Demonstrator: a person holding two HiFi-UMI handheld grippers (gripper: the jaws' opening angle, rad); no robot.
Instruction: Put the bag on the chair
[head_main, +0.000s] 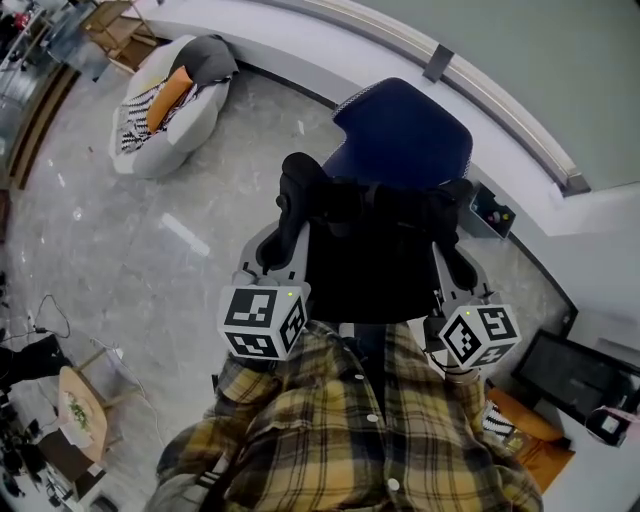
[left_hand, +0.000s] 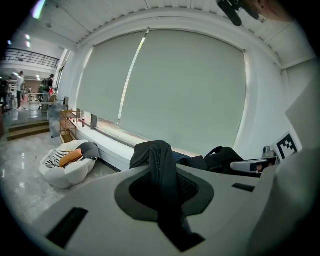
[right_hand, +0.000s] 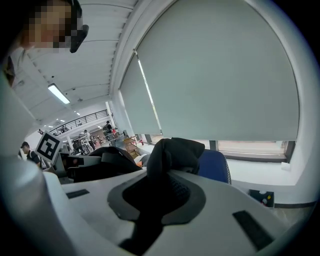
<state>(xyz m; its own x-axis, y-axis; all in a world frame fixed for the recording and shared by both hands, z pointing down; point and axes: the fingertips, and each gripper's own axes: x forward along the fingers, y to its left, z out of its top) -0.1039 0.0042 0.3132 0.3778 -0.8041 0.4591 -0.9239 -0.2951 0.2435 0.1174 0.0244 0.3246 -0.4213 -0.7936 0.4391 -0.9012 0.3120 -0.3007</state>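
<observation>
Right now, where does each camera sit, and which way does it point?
Head view: on the person's head, looking steeply down at the black bag and blue chair; plaid shirt, left gripper, right gripper show.
Left gripper view: on the left gripper, along its jaws shut on the bag, toward the window blind.
Right gripper view: on the right gripper, jaws likewise gripping the bag, toward the chair.
Shared: all three show the bag.
</observation>
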